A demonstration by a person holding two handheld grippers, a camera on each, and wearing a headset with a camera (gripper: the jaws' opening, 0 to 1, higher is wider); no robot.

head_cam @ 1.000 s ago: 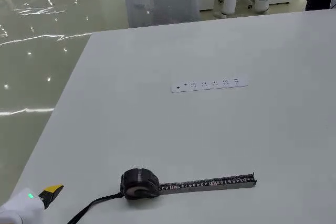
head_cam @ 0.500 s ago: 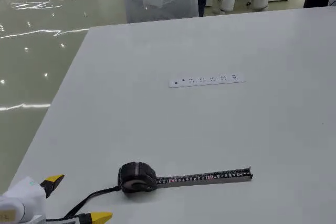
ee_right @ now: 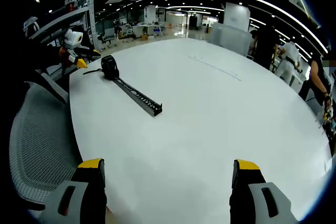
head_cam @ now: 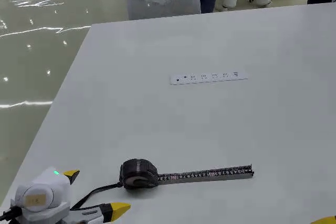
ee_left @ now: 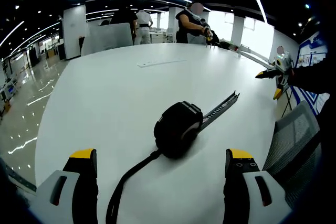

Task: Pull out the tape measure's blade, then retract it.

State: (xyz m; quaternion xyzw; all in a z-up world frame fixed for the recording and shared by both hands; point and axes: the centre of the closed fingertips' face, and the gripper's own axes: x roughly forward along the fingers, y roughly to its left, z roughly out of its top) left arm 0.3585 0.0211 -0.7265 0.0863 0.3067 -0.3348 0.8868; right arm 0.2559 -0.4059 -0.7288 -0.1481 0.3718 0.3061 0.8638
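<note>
Quick count: one tape measure, one power strip, two grippers, all on one white table. The tape measure sits near the table's front-left edge. It has a round black case, a black strap trailing off it, and the blade is out partway, lying flat with dark markings. The left gripper is near the case with its jaws spread wide, not touching it. The right gripper is also wide open with nothing in it, well apart from the blade's tip.
</note>
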